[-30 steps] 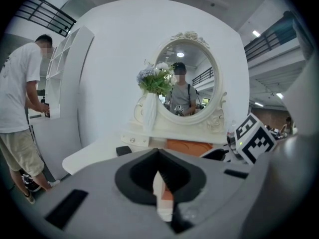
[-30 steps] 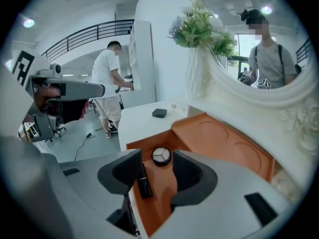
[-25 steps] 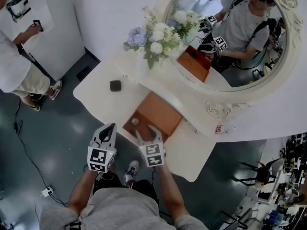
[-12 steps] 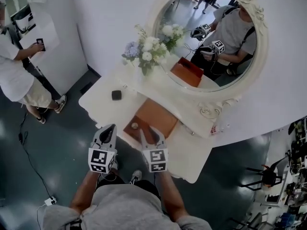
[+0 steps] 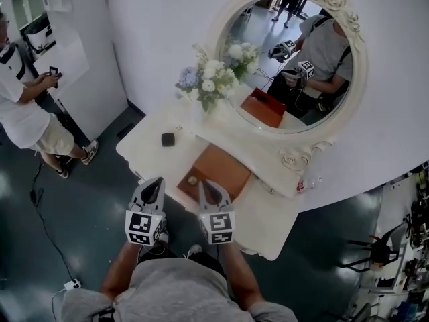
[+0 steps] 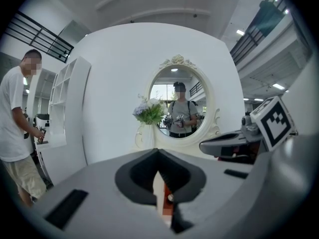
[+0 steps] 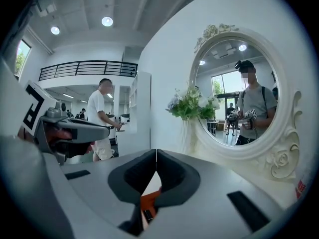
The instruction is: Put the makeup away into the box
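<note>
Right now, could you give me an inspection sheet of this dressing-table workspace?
Surface: white dressing table, against the wall.
Job's things: brown box; small round item at its near corner.
Clutter: small black object; flowers.
Grippers: left gripper shut, empty; right gripper shut, jaws just closed on nothing.
Cables: one cable across the floor, left.
Surroundings: oval mirror; person standing left.

hand-held grippers (image 5: pixel 154 183) (image 5: pixel 209 185): 2 | box (image 5: pixel 229 168): 1 | mirror (image 5: pixel 359 79): 1 | flower bunch (image 5: pixel 208 79): 1 | black case (image 5: pixel 167 139): 1 | bystander (image 5: pixel 27 113): 1
</note>
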Action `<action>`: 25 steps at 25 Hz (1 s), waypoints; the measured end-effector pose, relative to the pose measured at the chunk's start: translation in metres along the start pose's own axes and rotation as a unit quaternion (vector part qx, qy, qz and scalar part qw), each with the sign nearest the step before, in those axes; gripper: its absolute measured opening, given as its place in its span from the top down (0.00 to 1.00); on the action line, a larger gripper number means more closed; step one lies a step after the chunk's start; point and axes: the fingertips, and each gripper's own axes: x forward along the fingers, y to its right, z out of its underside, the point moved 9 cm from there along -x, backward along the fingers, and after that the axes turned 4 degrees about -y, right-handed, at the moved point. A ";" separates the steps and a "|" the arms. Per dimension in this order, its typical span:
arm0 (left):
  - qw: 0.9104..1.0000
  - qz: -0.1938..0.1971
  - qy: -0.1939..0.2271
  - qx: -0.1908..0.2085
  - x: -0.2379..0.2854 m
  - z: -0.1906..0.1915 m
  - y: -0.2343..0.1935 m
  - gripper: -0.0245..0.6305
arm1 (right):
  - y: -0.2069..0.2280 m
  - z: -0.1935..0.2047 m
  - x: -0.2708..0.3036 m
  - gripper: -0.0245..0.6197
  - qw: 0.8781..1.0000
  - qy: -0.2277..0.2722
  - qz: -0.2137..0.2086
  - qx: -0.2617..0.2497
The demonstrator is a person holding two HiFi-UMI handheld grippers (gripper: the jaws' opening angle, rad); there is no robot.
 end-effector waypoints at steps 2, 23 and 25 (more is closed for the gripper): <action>1.000 -0.004 -0.001 0.000 -0.001 0.001 -0.003 0.96 | -0.002 0.000 0.003 0.94 1.000 0.000 -0.002 -0.001; 0.999 -0.020 -0.016 -0.028 0.053 0.011 -0.112 0.96 | -0.030 -0.011 0.138 0.94 0.999 -0.047 -0.020 -0.008; 0.999 -0.016 -0.022 -0.029 0.062 0.015 -0.128 0.96 | -0.034 -0.010 0.157 0.94 0.998 -0.055 -0.016 -0.007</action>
